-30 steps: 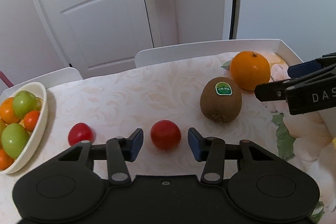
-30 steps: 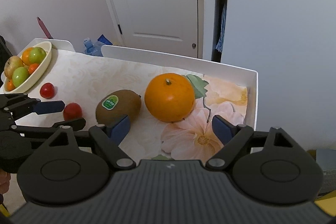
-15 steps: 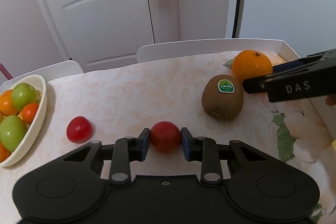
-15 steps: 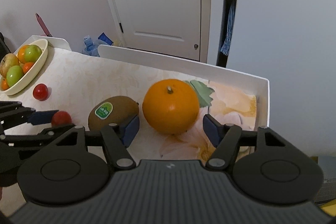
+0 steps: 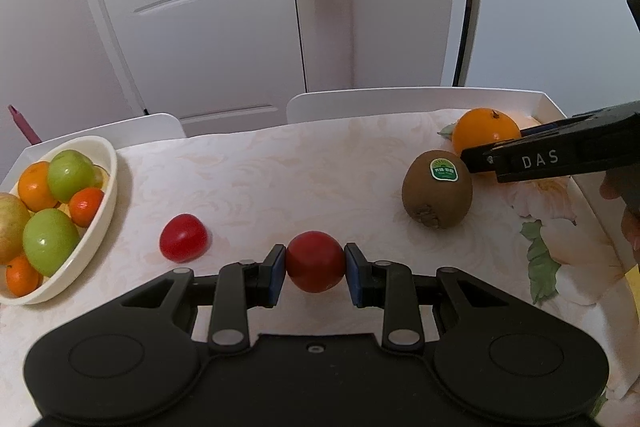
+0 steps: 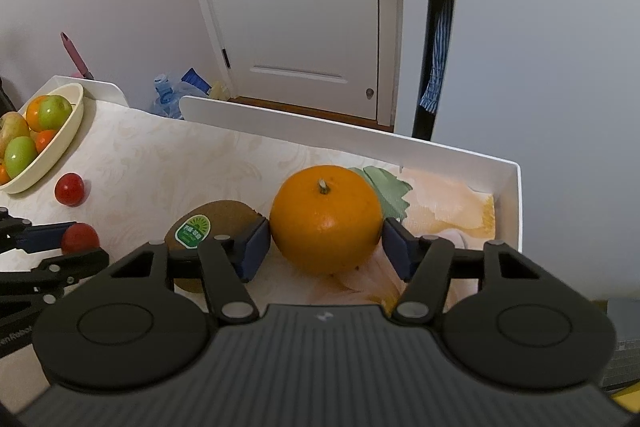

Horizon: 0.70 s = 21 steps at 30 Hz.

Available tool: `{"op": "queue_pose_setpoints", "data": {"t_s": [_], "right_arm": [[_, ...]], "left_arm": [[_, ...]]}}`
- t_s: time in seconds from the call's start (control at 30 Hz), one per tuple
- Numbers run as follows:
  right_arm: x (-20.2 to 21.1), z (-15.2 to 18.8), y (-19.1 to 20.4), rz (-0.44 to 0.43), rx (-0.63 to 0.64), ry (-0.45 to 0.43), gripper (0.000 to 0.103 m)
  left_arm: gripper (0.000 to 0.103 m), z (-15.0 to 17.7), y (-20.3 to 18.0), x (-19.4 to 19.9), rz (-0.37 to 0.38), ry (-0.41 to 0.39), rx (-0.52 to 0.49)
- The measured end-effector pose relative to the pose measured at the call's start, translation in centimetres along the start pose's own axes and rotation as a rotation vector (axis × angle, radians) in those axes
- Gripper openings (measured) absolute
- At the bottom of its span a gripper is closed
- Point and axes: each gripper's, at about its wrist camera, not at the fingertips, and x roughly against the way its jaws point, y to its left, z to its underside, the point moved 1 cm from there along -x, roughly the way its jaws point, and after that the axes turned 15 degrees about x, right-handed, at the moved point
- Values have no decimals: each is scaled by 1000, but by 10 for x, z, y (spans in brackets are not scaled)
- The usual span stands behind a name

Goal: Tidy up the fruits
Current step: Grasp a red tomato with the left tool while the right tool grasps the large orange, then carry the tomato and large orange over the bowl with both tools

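Closed since a second ago, the left gripper (image 5: pixel 315 269) now pinches a red tomato (image 5: pixel 315 266) on the table (image 5: pixel 280 171); right gripper (image 6: pixel 325 247) has narrowed onto the orange (image 6: pixel 326 219), beside the kiwi (image 6: pixel 208 223). Bowl (image 5: pixel 102 203) far left.

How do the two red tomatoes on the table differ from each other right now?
The nearer tomato sits clamped between the left gripper pads, while the other tomato lies free, closer to the bowl. The nearer tomato looks round, the other tomato slightly oblong. Both are red, glossy and outside the bowl.
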Motion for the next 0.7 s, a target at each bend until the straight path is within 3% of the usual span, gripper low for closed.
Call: {"op": "queue_pose_setpoints", "data": {"t_s": [0.4,0.7], "right_arm": [[31,-10,12,4,22,-58,75],[69,-39,51,-35,33,-108,75]], "left_arm": [[35,-6,19,30,-7,-64,64],[35,-18,46,69,-17,-125,109]]}}
